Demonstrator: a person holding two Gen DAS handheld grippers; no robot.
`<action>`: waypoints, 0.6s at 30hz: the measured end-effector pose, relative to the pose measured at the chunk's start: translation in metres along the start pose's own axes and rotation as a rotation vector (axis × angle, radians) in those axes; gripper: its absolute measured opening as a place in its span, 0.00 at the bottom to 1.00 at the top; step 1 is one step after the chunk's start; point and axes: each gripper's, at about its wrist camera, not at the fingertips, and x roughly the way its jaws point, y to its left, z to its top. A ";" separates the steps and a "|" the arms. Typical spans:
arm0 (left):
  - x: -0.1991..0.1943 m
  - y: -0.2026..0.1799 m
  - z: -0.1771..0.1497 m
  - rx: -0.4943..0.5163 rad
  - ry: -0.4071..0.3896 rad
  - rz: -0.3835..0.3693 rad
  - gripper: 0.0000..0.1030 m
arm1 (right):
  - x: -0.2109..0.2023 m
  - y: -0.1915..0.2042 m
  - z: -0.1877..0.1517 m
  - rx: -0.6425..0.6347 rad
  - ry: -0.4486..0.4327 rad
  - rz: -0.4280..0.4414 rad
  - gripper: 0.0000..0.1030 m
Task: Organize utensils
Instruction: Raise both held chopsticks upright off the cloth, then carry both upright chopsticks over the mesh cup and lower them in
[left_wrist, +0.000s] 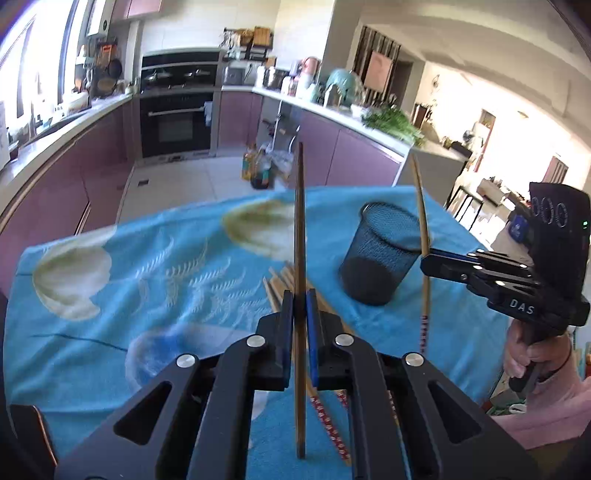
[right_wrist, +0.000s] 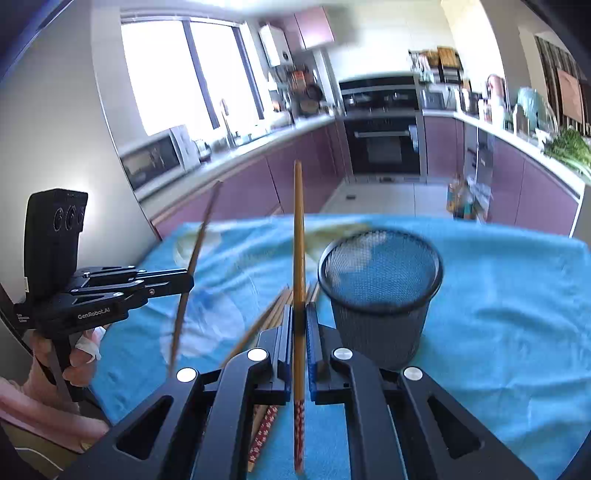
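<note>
The left claw (left_wrist: 300, 295) was clamped on a brown chopstick (left_wrist: 300, 221) that stood nearly upright, tip toward twelve o'clock. Under it, a loose bundle of chopsticks (left_wrist: 280, 291) lay on the blue cloth (left_wrist: 166, 295) covering the table. At about two o'clock from the bundle stood the black mesh cup (left_wrist: 380, 254), upright. Farther right, the right claw (left_wrist: 428, 254), gripped by a hand (left_wrist: 524, 354) in a pink sleeve, was clamped on a second chopstick (left_wrist: 423, 221), its patterned red end hanging toward six o'clock.
</note>
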 end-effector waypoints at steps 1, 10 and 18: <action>-0.007 -0.002 0.003 0.004 -0.017 -0.009 0.07 | -0.004 0.000 0.002 -0.001 -0.013 0.003 0.05; -0.058 -0.020 0.040 0.028 -0.191 -0.077 0.07 | -0.041 -0.003 0.036 -0.027 -0.161 0.040 0.05; -0.059 -0.047 0.086 0.055 -0.281 -0.159 0.07 | -0.059 -0.015 0.074 -0.074 -0.239 -0.007 0.05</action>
